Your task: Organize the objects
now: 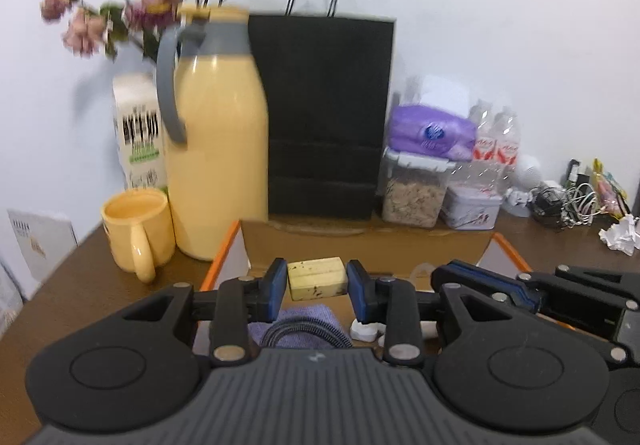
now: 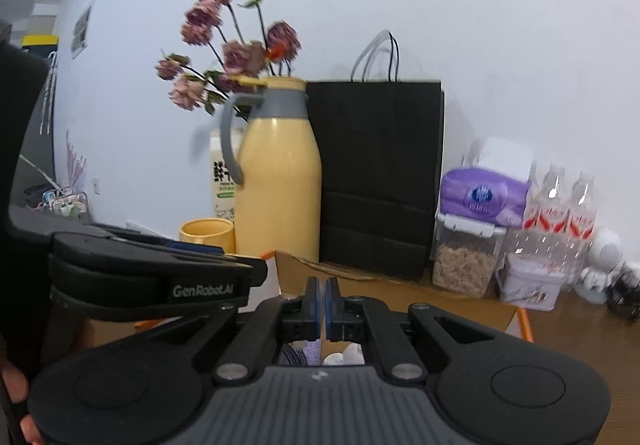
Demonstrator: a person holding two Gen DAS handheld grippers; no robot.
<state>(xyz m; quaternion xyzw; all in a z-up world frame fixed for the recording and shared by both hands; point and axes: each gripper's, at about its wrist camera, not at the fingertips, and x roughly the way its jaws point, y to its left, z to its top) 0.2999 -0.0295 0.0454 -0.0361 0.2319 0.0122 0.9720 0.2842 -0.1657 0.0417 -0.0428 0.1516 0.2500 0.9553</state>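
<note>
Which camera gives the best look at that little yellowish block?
The left wrist view: the yellowish block sits plainly between the left gripper's blue pads. In the right wrist view it is hidden.

Two wrist views, level-ish, near, facing shared yellow jug (image 1: 218,133) by wall

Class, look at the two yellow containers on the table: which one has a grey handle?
The tall yellow jug. Its handle and collar are grey, while the short yellow mug beside it has a yellow handle.

My right gripper (image 2: 322,303), jaws together and empty, over open cardboard box (image 2: 400,293); yellow thermos jug (image 2: 280,181), black paper bag (image 2: 380,173) behind.
</note>
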